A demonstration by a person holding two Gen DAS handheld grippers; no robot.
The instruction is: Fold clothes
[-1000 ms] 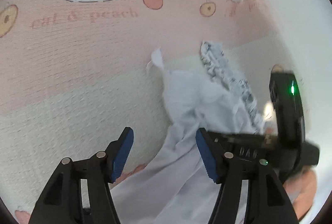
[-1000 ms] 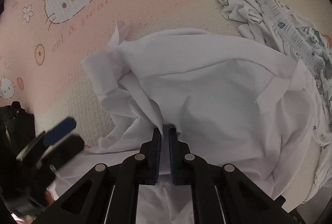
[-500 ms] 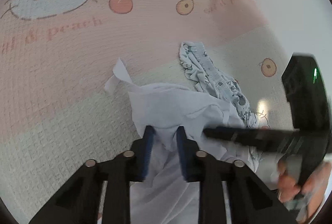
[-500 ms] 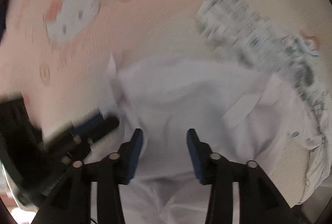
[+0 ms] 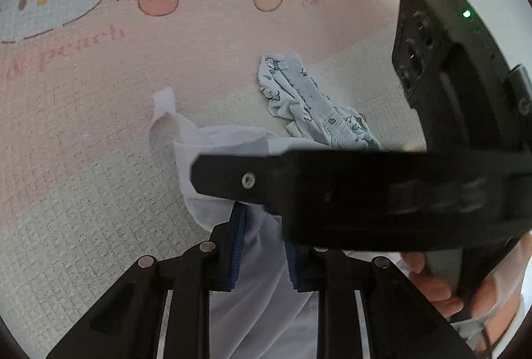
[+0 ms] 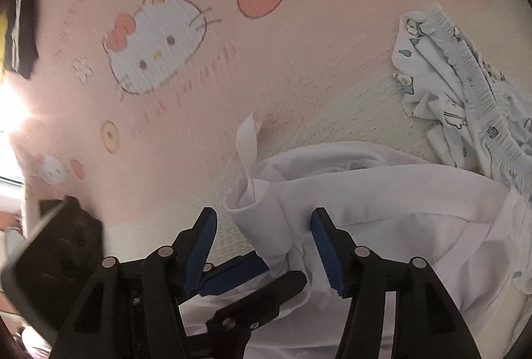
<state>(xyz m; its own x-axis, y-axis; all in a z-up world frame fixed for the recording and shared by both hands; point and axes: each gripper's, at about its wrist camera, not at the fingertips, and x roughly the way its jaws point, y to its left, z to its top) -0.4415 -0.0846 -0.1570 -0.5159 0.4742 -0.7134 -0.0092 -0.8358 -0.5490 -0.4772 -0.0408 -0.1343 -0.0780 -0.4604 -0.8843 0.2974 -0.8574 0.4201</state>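
- While bunched on cartoon-print mat (image 6: 299, 66), white garment (image 6: 382, 209): thin, limp, light; best taken at hem or seam.
- Left gripper (image 5: 262, 246) clenched on a fold; right gripper (image 6: 266, 246) released, straddling collar-like edge.
- Garment type unclear; lower part cut off; patterned cloth (image 6: 459, 86) adjacent.

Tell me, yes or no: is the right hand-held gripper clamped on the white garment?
No: the right hand-held gripper stands open, its blue pads apart on either side of the white garment.
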